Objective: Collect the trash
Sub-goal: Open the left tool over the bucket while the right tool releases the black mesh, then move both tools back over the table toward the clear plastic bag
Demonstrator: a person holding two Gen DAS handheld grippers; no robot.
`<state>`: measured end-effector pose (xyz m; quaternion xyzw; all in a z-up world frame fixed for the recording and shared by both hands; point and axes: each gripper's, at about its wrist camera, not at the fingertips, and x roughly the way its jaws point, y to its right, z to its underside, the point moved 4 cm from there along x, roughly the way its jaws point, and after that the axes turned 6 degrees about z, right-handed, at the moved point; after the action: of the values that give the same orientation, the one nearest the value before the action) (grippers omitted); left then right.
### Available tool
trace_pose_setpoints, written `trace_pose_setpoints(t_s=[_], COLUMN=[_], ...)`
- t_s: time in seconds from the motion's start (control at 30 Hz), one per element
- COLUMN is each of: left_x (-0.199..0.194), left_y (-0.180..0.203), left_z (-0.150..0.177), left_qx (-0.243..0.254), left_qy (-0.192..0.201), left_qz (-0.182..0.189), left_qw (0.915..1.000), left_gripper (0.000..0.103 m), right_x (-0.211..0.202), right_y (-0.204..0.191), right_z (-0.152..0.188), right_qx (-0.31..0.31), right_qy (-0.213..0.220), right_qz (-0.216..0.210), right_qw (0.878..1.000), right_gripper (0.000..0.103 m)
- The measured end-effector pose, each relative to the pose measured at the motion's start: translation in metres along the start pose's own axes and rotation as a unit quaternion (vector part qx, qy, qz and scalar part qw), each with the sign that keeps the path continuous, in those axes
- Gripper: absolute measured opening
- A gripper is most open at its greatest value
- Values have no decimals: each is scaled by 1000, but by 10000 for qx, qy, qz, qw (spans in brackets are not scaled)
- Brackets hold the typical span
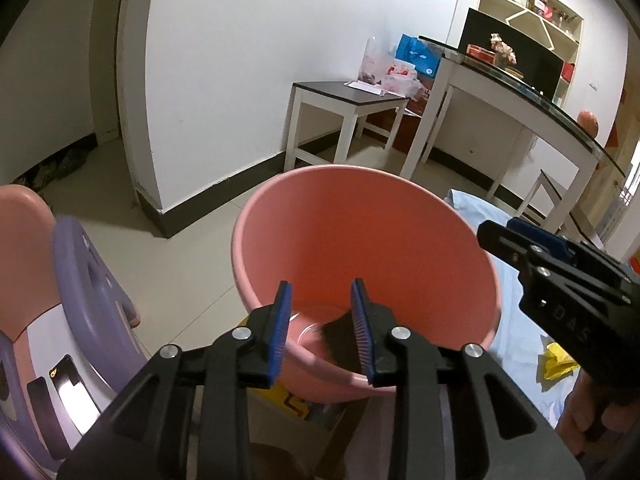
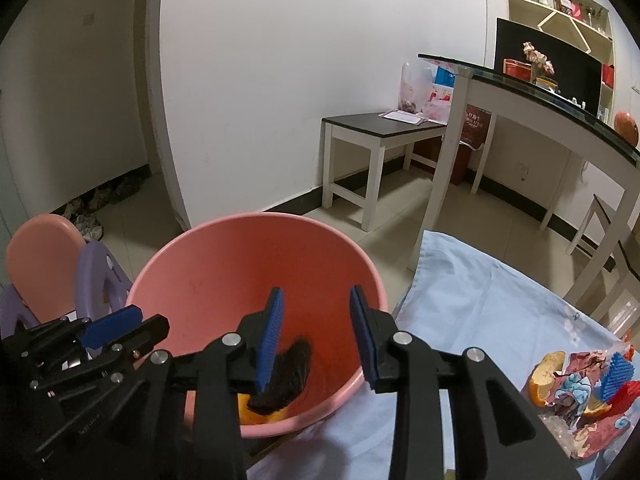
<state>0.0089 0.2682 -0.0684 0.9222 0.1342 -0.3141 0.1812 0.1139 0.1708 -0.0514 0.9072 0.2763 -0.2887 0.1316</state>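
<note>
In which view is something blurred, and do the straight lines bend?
Left wrist view: the dark tuft inside the pink basin is smeared by motion; the wall corner bows. Right wrist view: the tuft looks sharper; the glass tabletop curves, and the corners are black.

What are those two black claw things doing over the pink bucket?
A person is tidying up trash with two handheld grippers. The left gripper and right gripper both hang open over the pink bucket. A dark clump lies in it. More trash waits on the blue cloth.
</note>
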Motion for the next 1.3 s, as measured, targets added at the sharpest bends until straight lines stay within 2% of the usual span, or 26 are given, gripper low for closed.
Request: trace_pose_setpoints(t_s=[0.13,0.27,0.57,1.07,1.3], left_x=[-4,-9,-22,-39,-43], left_y=[2,7,17,39,46], left_z=[-1,-1,0,1,2], left_qx=[28,65,143,429,557], left_qy=[34,54,123,180,162], left_qz=[-10,-12,-5,-9,49], left_qw=[10000,10000,9998,9989,9983], left_gripper=[30,30,31,31,30], right_x=[-3,-10,-33,-58,-71], right_y=[1,2,10,25,57], right_z=[0,1,8,20,31], right_qx=[20,26,68,182,382], right_qy=[-52,-51,-58,-67,-144], right_qz=[5,78,292,458,504], right_qw=[10000,10000,9995,9988,9979], right_gripper=[35,42,46,48,48])
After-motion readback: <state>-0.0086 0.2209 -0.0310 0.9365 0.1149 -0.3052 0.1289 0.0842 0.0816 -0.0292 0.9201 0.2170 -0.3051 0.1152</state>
